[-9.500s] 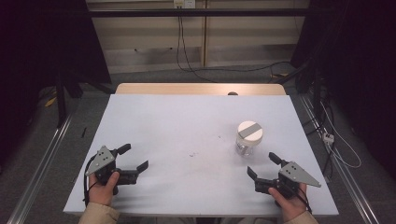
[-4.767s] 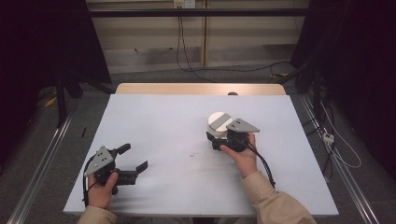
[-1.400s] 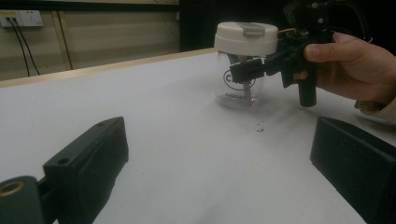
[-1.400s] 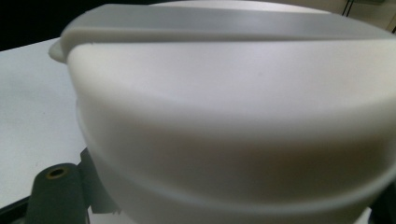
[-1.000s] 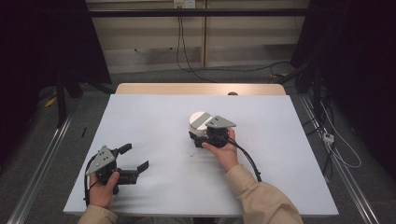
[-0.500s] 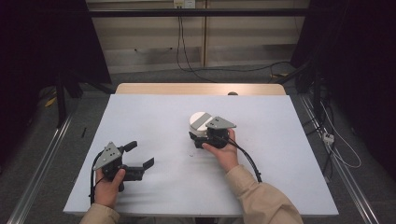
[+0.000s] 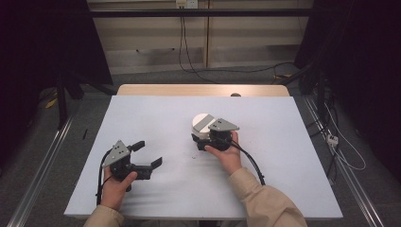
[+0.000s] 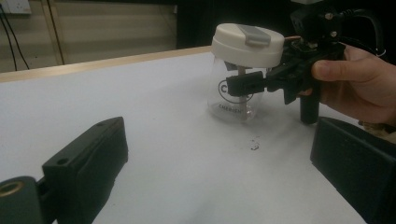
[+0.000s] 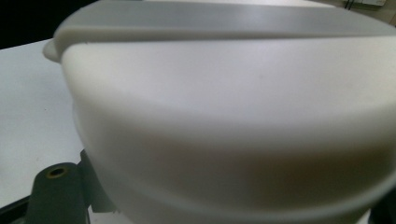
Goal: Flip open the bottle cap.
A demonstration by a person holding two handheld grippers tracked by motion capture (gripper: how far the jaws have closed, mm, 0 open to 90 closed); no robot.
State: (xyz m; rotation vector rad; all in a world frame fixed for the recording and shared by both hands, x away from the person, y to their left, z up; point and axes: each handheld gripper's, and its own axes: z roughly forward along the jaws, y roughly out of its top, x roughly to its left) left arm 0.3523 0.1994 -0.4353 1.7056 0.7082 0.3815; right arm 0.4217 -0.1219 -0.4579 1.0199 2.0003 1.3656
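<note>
A clear glass jar [image 7: 202, 124] with a white lid and a grey lid band stands near the middle of the white table [image 7: 293, 142]. My right gripper [image 7: 198, 141] is shut on the jar's body just below the lid, with one jaw on each side. The left gripper view shows the jar [image 8: 243, 70] upright on the table, with printed lettering, and the right gripper [image 8: 240, 83] clamped on it. The jar's lid [image 9: 233, 116] is pressed close up in the right gripper view. My left gripper [image 7: 147, 153] is open at the front left, pointing at the jar, with nothing between its fingers.
A small dark speck [image 7: 194, 156] lies on the table just in front of the jar. A wooden strip [image 7: 189, 90] runs along the table's far edge. Metal rails [image 7: 42, 161] flank the table, and cables [image 7: 340, 146] lie on the floor to the right.
My right gripper took hold of the jar and brought it from the right side toward the middle, where it now rests. In the last second my left gripper moved right, toward the jar.
</note>
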